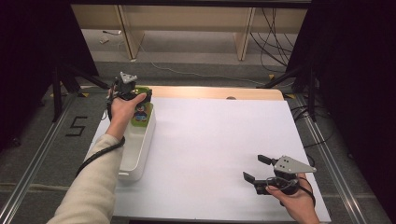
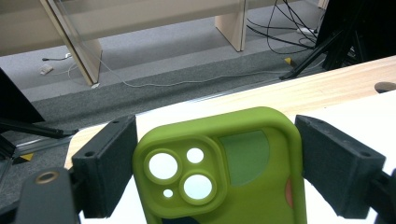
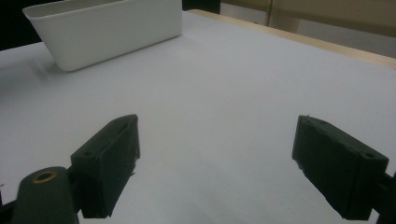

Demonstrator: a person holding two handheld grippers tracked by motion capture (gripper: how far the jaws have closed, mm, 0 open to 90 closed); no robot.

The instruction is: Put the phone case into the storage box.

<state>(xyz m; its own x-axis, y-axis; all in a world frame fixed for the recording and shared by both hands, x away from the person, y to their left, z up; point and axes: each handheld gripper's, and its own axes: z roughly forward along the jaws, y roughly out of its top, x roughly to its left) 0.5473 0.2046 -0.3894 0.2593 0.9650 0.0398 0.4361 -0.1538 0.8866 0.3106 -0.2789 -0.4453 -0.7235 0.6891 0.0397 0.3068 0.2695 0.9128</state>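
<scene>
A green phone case (image 2: 247, 158) with camera cut-outs stands between the jaws of my left gripper (image 2: 215, 123), and both pads touch its side edges. In the high view this gripper (image 1: 136, 97) holds the case (image 1: 141, 114) over the far end of a white bin (image 1: 140, 154) at the table's left. My right gripper (image 1: 255, 167) rests near the front right of the white table top, its jaws wide apart. In the right gripper view the gripper (image 3: 217, 123) has bare table between its pads.
The white bin (image 3: 107, 32) lies lengthwise along the left edge of the white sheet (image 1: 210, 140). A wooden strip (image 1: 219, 92) borders the far side. Beyond it are the floor, cables (image 1: 275, 37) and dark stand legs (image 1: 60, 88).
</scene>
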